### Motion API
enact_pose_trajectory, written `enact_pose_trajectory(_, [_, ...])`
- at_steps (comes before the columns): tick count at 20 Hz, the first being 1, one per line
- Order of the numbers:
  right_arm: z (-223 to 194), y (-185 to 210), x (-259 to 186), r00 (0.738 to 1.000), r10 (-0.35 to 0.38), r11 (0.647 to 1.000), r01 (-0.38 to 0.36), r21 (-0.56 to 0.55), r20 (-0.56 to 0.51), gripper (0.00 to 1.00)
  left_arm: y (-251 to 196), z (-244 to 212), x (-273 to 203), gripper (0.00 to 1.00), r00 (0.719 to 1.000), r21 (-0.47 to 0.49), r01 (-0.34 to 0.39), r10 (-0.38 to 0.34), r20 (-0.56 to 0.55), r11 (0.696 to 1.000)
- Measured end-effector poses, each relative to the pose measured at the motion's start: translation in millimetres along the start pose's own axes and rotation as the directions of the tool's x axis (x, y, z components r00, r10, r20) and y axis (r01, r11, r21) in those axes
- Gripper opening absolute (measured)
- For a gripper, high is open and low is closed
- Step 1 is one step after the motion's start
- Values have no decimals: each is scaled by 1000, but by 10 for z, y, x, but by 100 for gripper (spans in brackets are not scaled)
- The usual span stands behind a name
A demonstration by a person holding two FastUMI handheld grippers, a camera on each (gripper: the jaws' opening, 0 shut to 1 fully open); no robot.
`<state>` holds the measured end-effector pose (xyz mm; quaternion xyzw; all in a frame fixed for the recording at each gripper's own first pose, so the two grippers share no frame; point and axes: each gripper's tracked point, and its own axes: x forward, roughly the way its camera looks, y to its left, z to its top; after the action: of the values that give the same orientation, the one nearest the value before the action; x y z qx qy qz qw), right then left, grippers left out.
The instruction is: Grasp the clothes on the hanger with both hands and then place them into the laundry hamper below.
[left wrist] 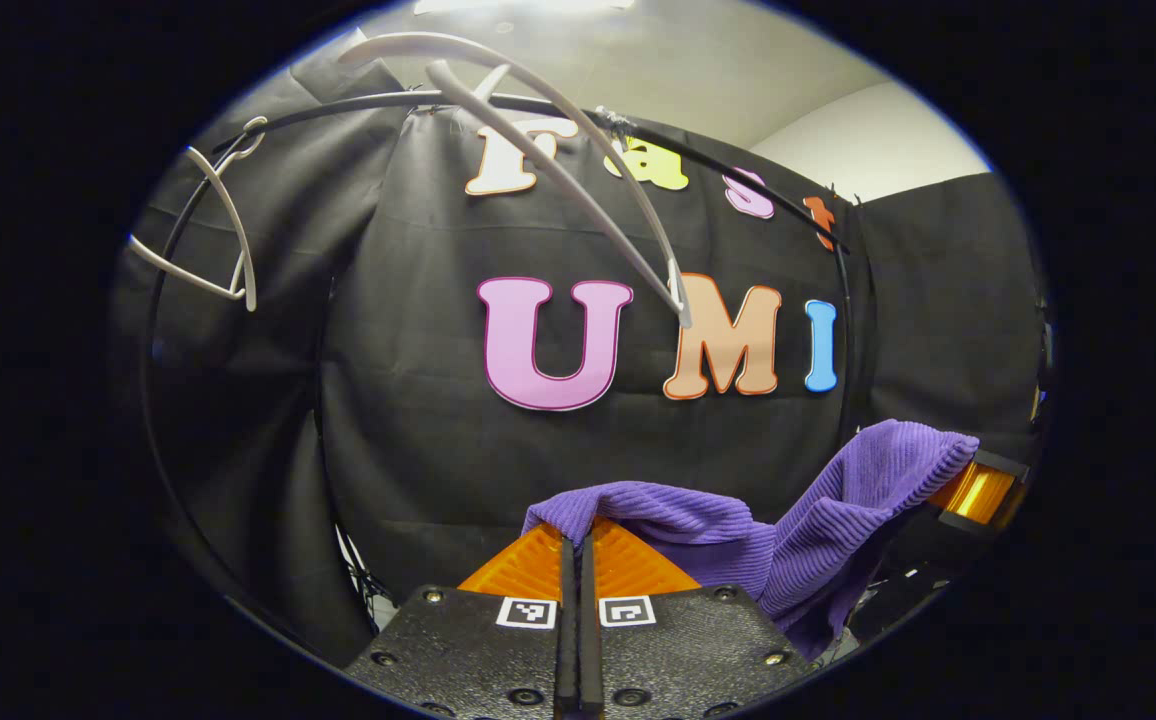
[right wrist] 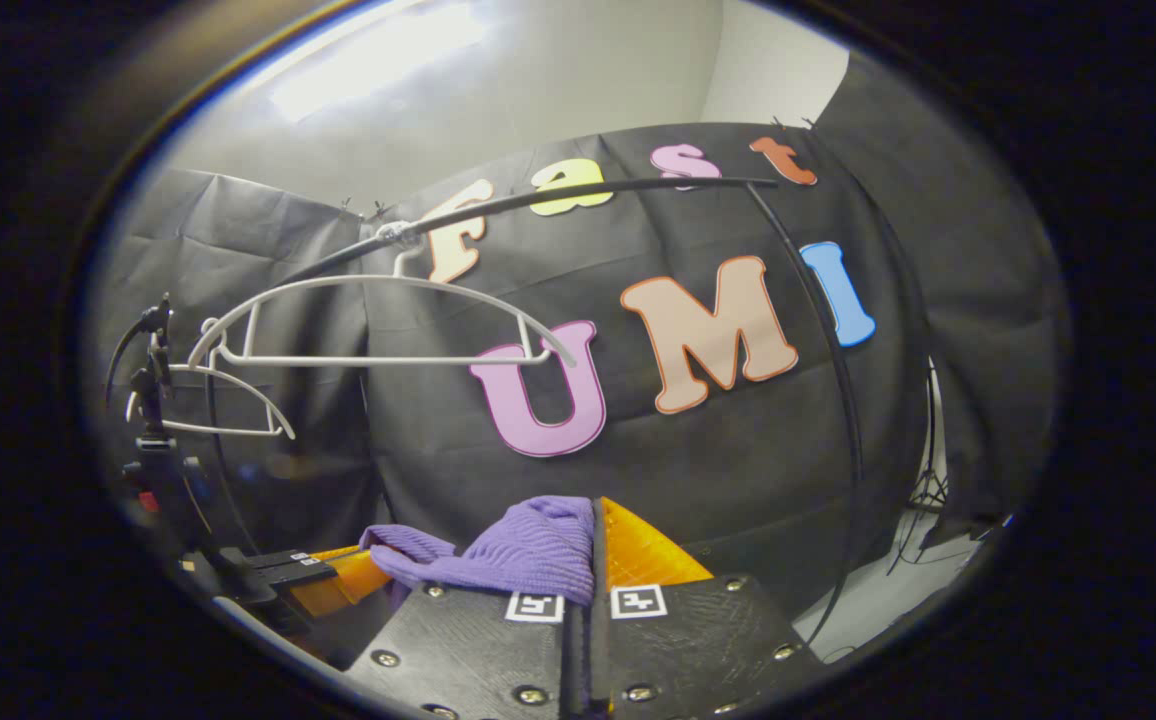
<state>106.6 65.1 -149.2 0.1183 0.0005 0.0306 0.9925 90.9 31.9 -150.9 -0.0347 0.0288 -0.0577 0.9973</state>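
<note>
I have the left hand-held gripper [left wrist: 575,545] clamped on the purple garment [left wrist: 738,525], and the right hand-held gripper [right wrist: 593,520] pinching its other end. The cloth hangs between them, well below the bare white hanger [right wrist: 378,320] on the black rail [right wrist: 588,192].
</note>
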Motion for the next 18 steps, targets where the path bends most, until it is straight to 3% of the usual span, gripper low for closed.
enact_pose_trajectory(10, [-939,-241,114,997,-28,998,32,49,-74,3,279,-775,78,1,999,-14,-43,43,-27,999])
enact_pose_trajectory(15, [-1692,-477,114,990,-59,996,68,62,-129,3,246,-1477,120,2,987,-63,-12,2,-160,998])
enact_pose_trajectory(18, [-2135,-565,89,980,-72,996,81,41,-187,3,362,-1811,176,2,982,-30,-39,33,-184,999])
